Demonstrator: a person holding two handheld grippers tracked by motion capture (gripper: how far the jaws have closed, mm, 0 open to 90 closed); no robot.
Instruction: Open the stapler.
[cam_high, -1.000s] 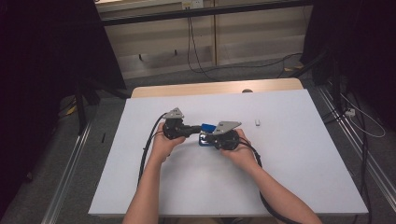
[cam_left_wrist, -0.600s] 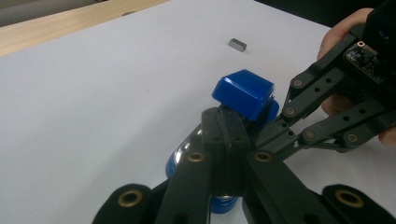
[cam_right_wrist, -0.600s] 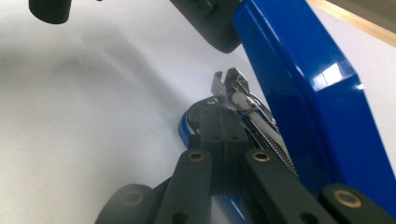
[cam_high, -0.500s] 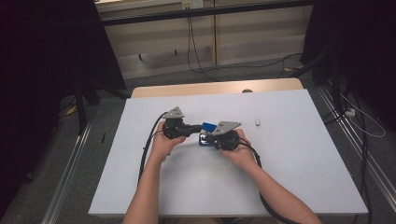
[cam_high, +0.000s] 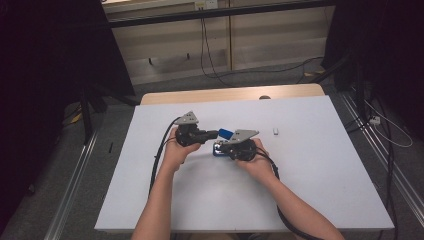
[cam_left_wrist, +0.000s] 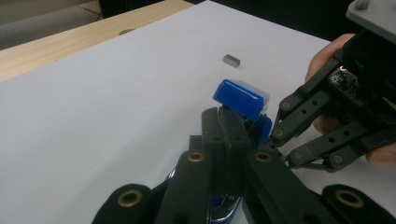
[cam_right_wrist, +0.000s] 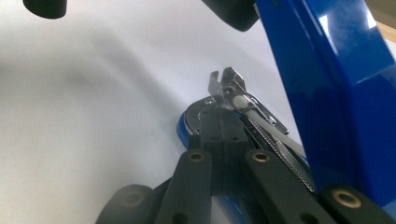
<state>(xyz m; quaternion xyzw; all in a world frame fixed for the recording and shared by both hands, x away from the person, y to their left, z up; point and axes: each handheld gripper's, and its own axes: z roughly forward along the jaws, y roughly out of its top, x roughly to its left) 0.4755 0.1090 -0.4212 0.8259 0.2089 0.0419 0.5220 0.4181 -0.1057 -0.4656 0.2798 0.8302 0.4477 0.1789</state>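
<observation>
Left gripper (cam_high: 216, 133) clenched on the raised lid of a blue stapler (cam_left_wrist: 241, 98); right gripper (cam_high: 218, 147) clenched on its base, beside the metal staple track (cam_right_wrist: 261, 123). Stapler opened mid-tabletop (cam_high: 320, 195), between both hands. Small grey block (cam_high: 276, 131) farther right, well apart.

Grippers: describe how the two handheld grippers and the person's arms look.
Both the left gripper and right gripper are black, with linked bars pinned by brass-ringed rivets leading to flat black fingers. Each carries a grey three-cornered plate on top and trails a black cable. The forearms are bare, no sleeves showing.
</observation>
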